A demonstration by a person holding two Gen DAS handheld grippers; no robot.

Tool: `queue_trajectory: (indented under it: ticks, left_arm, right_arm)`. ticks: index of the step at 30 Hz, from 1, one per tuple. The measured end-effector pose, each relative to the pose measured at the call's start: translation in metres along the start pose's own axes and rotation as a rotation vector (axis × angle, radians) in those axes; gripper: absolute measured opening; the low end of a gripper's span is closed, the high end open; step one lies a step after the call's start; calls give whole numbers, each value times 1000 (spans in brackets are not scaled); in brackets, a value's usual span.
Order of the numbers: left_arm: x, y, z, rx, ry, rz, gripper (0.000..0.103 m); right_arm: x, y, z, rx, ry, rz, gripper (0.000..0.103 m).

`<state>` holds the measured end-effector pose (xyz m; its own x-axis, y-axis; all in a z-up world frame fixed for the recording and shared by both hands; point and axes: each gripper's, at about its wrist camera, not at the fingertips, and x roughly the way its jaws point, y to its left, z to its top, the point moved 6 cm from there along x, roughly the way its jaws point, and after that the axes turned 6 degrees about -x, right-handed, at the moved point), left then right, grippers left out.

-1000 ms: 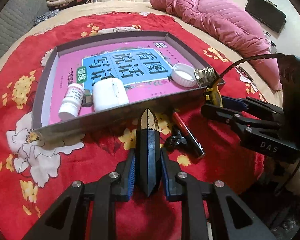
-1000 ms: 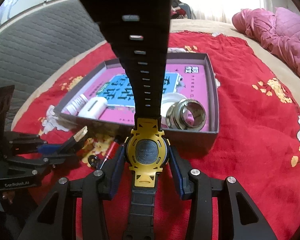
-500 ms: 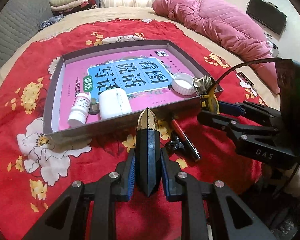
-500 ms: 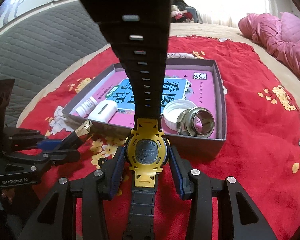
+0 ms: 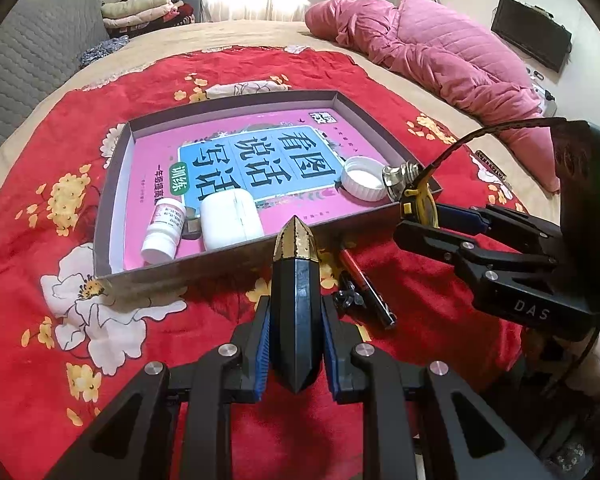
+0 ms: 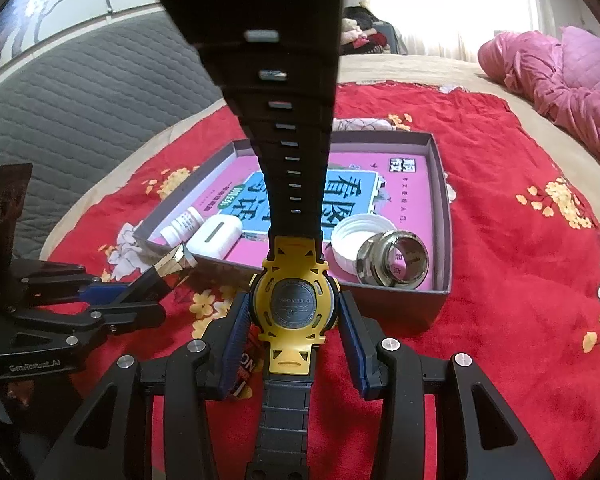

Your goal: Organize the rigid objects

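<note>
My left gripper (image 5: 295, 320) is shut on a black faceted tube with a gold tip (image 5: 295, 280), held above the red cloth just before the grey box's near wall (image 5: 220, 258). My right gripper (image 6: 294, 320) is shut on a yellow watch with a black strap (image 6: 293, 308); the strap rises in front of the lens. It also shows in the left wrist view (image 5: 418, 200) at the box's right corner. The box (image 6: 442, 200) holds a pink book, a white pill bottle (image 5: 164, 234), a white case (image 5: 230, 220), a white lid (image 5: 364, 178) and a metal ring (image 6: 394, 258).
A red-and-black pen (image 5: 364, 284) and a small black clip (image 5: 348, 298) lie on the red flowered cloth (image 5: 60, 200) right of my left gripper. A pink quilt (image 5: 440, 52) lies at the far right, a grey padded headboard (image 6: 80, 92) at the left.
Both grippers have risen and drawn back slightly from the box, each still holding its object. The box contents have not moved.
</note>
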<state>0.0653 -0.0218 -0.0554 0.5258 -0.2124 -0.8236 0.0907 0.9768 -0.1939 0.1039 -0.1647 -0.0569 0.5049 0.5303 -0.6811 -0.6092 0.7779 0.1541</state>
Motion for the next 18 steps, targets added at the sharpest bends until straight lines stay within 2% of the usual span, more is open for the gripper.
queue_trajectory:
  ticks: [18]
  left_arm:
    - [-12,17,26,-62,-96,-4,23]
  right_arm:
    - [-14,-1,18,-1,-87,19,45]
